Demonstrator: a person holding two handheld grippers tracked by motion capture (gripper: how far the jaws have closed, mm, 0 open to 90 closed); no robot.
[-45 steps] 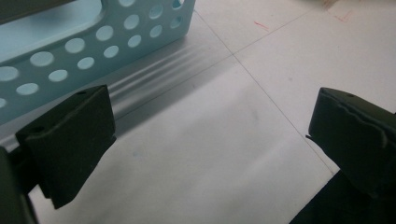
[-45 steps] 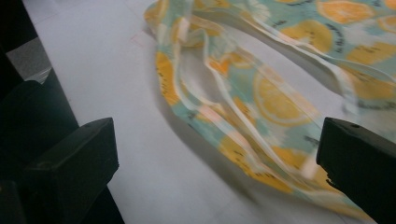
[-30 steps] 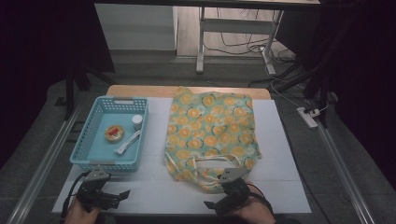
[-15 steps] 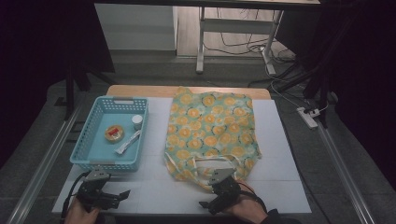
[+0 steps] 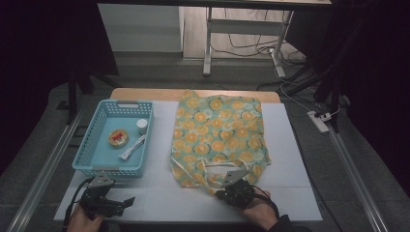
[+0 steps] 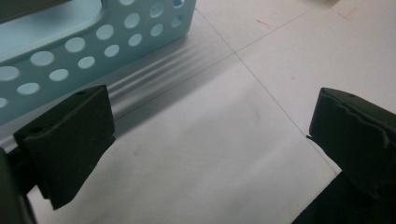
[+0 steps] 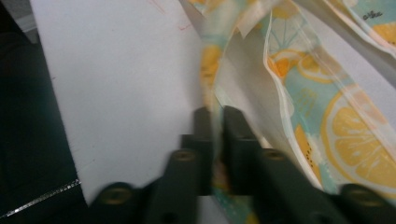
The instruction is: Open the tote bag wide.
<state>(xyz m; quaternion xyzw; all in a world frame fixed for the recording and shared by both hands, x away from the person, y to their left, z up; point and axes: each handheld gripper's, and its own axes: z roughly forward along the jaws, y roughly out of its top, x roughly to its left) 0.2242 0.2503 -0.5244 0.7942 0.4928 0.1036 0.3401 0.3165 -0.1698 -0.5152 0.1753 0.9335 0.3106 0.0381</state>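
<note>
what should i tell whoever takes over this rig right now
Right gripper: jaws have just closed on the near edge of the lemon-print tote bag, thin fabric pinched between them.
Left gripper: open, empty, over the white mat beside the blue basket.
The basket holds a small round tin, a white cap and a wrapped utensil.
Done: bag edge gripped.
Left: probably open the bag and load the items.

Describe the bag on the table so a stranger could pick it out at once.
On the white table, right of the blue basket, lies a flat cloth bag. Its near edge is pinched in the right gripper. Alone here, it is soft and printed with orange citrus slices on pale green.
</note>
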